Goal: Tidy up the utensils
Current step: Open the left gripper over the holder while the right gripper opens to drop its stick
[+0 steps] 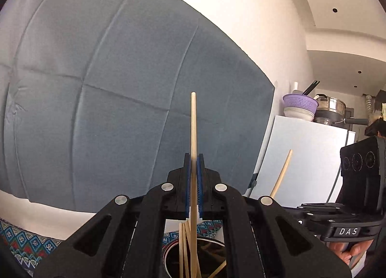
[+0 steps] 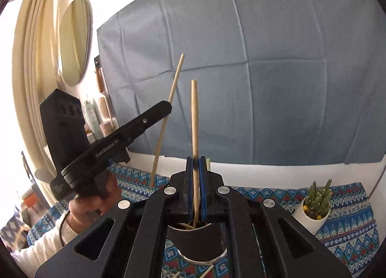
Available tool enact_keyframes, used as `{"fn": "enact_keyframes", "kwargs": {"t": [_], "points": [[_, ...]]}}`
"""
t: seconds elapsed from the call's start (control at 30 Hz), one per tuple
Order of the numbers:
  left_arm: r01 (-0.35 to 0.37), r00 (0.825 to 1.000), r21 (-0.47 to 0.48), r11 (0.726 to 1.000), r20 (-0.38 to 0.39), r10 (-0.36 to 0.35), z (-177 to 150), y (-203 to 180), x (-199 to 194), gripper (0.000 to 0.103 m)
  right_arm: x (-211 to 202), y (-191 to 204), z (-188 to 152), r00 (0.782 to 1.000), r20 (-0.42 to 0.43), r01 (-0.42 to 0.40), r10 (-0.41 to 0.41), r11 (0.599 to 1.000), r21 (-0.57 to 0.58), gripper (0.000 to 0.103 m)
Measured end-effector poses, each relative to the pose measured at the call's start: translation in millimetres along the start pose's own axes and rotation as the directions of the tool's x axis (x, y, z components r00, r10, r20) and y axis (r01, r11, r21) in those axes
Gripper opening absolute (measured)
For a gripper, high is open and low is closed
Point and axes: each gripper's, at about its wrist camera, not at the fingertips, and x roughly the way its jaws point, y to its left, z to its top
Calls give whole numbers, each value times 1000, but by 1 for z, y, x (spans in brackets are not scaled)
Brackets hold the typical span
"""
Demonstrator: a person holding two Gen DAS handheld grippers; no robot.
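Note:
My left gripper (image 1: 193, 158) is shut on a pale wooden chopstick (image 1: 193, 123) that stands upright between its blue pads. Under it a dark cup (image 1: 212, 253) holds several more chopsticks (image 1: 182, 249). My right gripper (image 2: 196, 160) is shut on a second chopstick (image 2: 194, 118), also upright, just above the dark cup (image 2: 193, 241). In the right wrist view the left gripper (image 2: 168, 106) reaches in from the left with its slanted chopstick (image 2: 172, 89). The left wrist view shows the right gripper's housing (image 1: 357, 164) and its chopstick (image 1: 281, 174) at the right.
A patterned blue tablecloth (image 2: 342, 224) covers the table. A small cactus in a white pot (image 2: 313, 210) stands right of the cup. A grey-blue sheet (image 1: 120, 84) hangs behind. A white fridge (image 1: 301, 157) carries a purple colander (image 1: 300, 103) and pots. A hand (image 2: 94, 203) grips the left handle.

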Motion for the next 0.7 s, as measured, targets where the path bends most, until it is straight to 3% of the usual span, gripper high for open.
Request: {"fn": "enact_keyframes", "kwargs": {"t": [0.23,0.4,0.5,0.6,0.7], "points": [[45,998,-55,997,-37,-47,-31,11,9,5,25,-4,-10,999,-43,-7,7,1000,4,5],[87,996,-67,994,-23,-88,-43,15,-3,5,32,-2,-13,998,-68,3,-4,1000,-19,5],[56,996,3,998,-73,-55,-44,12,0,5,36,2,-14,997,-75,24,-27,999,-35,5],[69,991,-39,997,-109,-73,-44,21,3,5,35,3,-16,996,-78,32,-36,998,-46,6],[48,992,-12,999,-118,-49,-43,22,1,5,36,11,-12,997,-55,58,-62,995,-77,7]]}}
